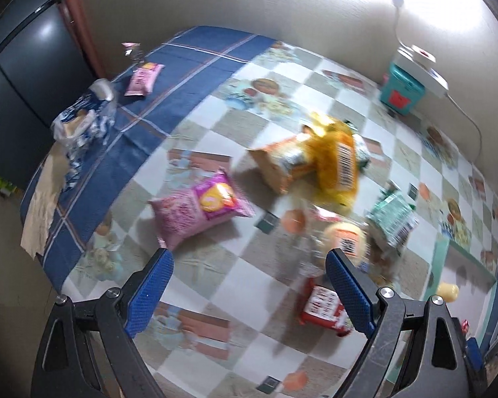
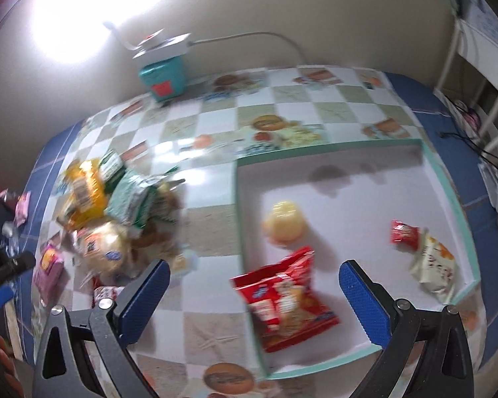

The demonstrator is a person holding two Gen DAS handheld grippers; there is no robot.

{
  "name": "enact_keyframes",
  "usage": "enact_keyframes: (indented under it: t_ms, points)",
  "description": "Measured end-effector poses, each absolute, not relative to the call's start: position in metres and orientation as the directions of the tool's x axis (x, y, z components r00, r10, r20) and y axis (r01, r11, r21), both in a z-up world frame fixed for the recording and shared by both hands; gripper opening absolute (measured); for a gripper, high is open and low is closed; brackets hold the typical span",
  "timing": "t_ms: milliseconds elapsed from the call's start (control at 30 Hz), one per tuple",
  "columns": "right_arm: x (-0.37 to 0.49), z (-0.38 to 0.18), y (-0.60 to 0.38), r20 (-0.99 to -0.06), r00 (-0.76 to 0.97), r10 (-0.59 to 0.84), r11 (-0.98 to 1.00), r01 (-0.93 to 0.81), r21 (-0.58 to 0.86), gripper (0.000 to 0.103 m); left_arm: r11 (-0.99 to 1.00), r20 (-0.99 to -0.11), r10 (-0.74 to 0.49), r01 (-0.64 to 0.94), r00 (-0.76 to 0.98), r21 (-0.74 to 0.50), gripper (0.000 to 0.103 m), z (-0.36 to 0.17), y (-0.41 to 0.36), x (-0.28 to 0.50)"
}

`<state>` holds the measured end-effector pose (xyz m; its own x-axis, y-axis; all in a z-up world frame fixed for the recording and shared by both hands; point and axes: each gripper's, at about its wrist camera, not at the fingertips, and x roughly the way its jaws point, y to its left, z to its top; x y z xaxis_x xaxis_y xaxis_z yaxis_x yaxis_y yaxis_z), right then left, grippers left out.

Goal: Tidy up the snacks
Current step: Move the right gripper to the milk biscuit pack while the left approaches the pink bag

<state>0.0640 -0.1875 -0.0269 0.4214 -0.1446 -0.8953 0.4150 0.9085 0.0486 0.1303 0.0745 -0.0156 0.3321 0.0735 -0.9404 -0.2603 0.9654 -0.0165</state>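
Note:
My left gripper (image 1: pixel 249 258) is open above the checkered tablecloth (image 1: pixel 249 298), with nothing between its blue pads. Ahead of it lie a pink bag (image 1: pixel 199 209), orange and yellow bags (image 1: pixel 328 159), a green packet (image 1: pixel 391 219), a pale bun (image 1: pixel 345 235) and a red packet (image 1: pixel 322 308). My right gripper (image 2: pixel 255 267) is open over the left rim of a white tray with a teal rim (image 2: pixel 328 156). In the tray lie a red snack bag (image 2: pixel 282 298), a yellow jelly cup (image 2: pixel 284 222), a small red packet (image 2: pixel 403 233) and a white packet (image 2: pixel 435 265). The pads touch nothing.
A teal box (image 1: pixel 403 94) with a white power strip and cable on it stands by the wall. A crumpled blue-white wrapper (image 1: pixel 83 122) and small pink packets (image 1: pixel 144 78) lie at the table's far left. A white rack (image 2: pixel 474 66) stands beyond the table's right edge.

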Motion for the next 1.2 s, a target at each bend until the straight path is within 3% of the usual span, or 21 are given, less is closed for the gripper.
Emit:
enact_keyframes:
  t_ms: [433,867,1200]
  points:
    - [0.082,-0.044,-0.129,-0.909,0.413,-0.060,0.945,0.317,0.082,0.103,0.901,-0.950,0.095,-0.432,0.298,-0.046,0.093,-0.027,0.145,0.128]
    - [0.096,-0.083,-0.080,-0.939,0.343,0.028,0.965,0.237,0.116,0.103,0.888,-0.981,0.047,-0.458,0.190,-0.046,0.093,-0.070,0.159,0.142]
    - [0.105,-0.102,-0.058,-0.945,0.318,0.071,0.968,0.206,0.142,0.103,0.879,-0.979,0.021,-0.471,0.203,-0.079,0.093,-0.077,0.168,0.155]
